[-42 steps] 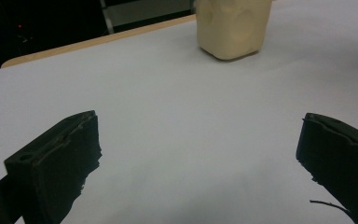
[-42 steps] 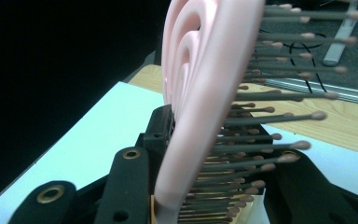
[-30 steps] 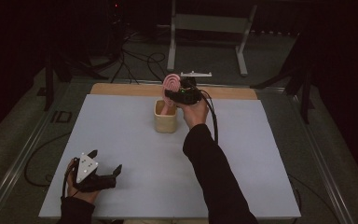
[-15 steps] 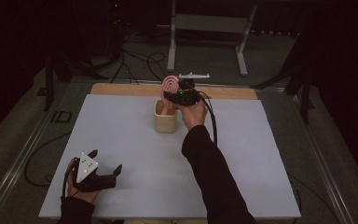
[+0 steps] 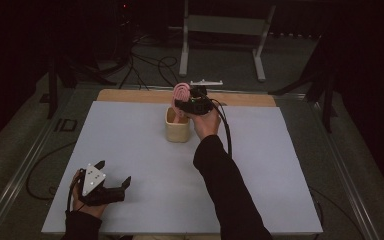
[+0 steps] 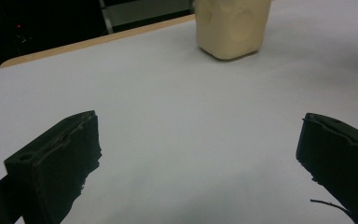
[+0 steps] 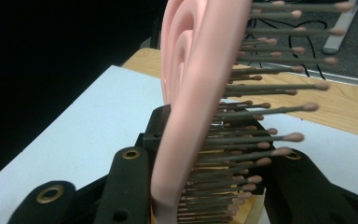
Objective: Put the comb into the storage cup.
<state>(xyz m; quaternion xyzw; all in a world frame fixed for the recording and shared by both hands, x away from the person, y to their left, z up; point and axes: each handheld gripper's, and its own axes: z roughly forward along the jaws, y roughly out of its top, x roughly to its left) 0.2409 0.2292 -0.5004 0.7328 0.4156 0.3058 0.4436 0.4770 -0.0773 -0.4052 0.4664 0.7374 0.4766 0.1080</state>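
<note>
One brush in hand, one cup waiting below

You have the pink hairbrush (image 5: 181, 92) clamped in your right claw (image 5: 187, 104), its jaws closed on the head: in the right gripper view the pink back (image 7: 200, 93) stands between the two black jaws with the bristles pointing off to one side. From the high view the brush sits just above and behind the cream cup (image 5: 177, 127), its lower end dipping toward the cup's mouth; whether the handle already touches the inside wall, you cannot tell from here.

Judged from this, the pick-up is done and what is left depends on which way you are going. If the brush is going in, it is not yet seated and the claw has not let go. If it is coming out, it has not cleared the rim.

The cup stands upright on the white tabletop (image 5: 280, 165), toward the far edge, near the wooden strip (image 5: 130, 96) behind it.

Your left claw (image 5: 114, 180) is well apart from the cup, near the tabletop's near left corner, jaws spread wide with nothing between them. Seen from there, the cup (image 6: 230, 25) is far ahead across bare tabletop.
</note>
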